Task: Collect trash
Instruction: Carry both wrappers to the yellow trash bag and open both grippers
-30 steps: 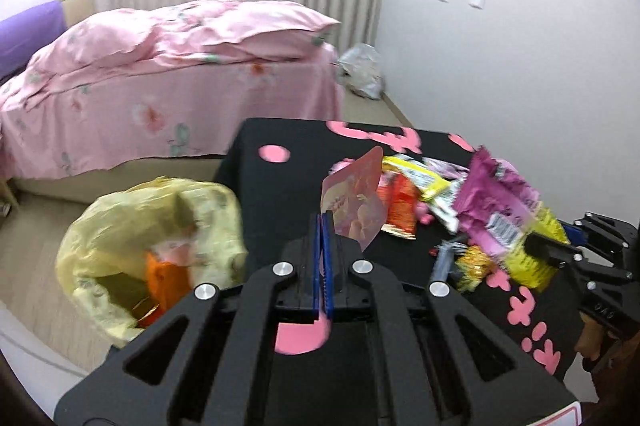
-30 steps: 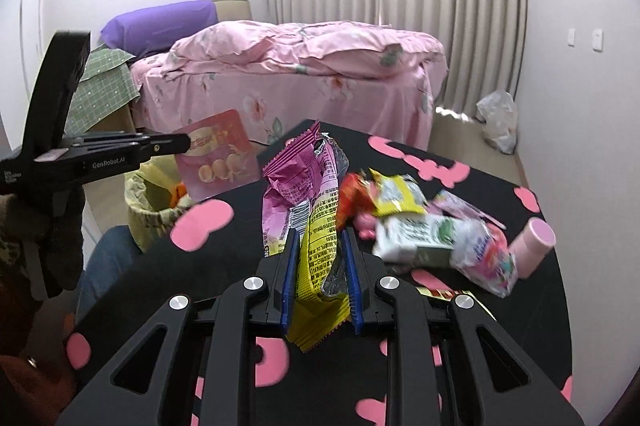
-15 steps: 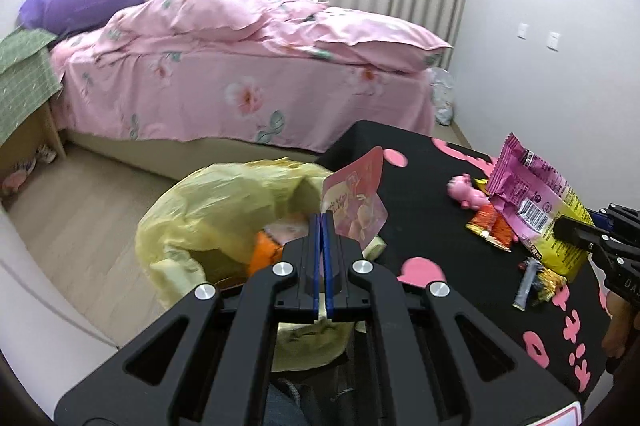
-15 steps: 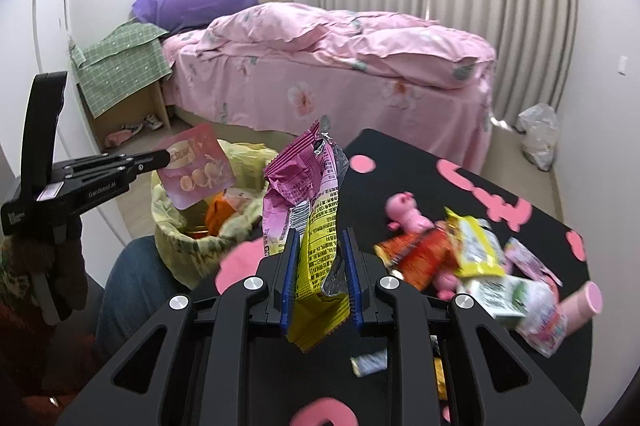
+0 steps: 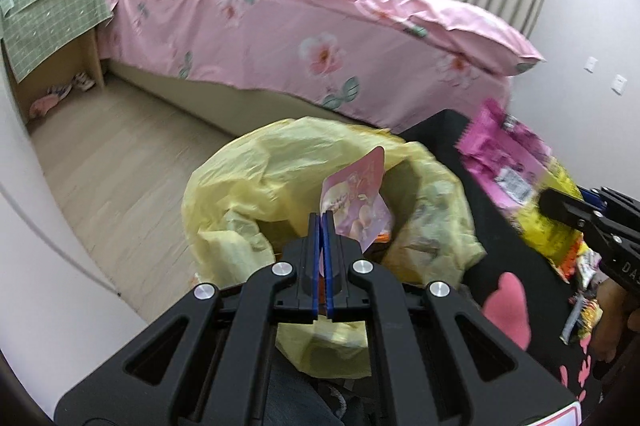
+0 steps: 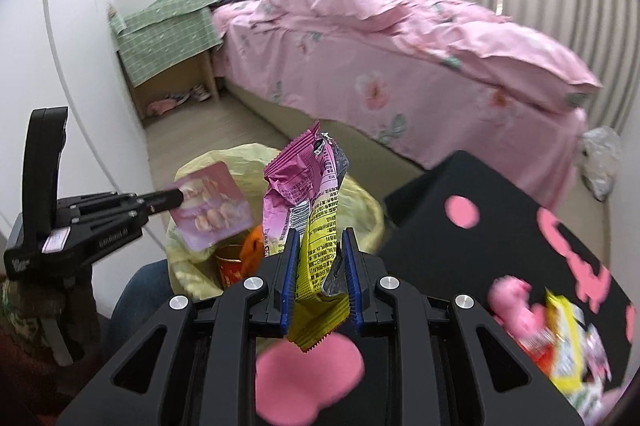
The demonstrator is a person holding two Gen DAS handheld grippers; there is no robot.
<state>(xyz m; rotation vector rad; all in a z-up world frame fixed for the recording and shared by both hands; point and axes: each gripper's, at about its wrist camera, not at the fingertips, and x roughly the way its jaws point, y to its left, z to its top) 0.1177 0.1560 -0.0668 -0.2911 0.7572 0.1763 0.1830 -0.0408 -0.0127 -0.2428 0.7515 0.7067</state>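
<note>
Left gripper (image 5: 323,222) has carried the pink packet (image 5: 358,204) over the yellow bag (image 5: 256,186); right gripper (image 6: 320,258) apparently nearer it too.

Bag (image 5: 256,186) stands between bed (image 5: 320,38) and table (image 6: 500,210).

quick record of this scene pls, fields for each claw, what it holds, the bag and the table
left claw: shut on pink packet, over the bag mouth
right claw: shut on wrappers, magenta and yellow, beside the bag
bag: yellow, open, trash already inside, on the floor by the table
table: black with pink shapes, more wrappers and a pink pig toy left on it
</note>
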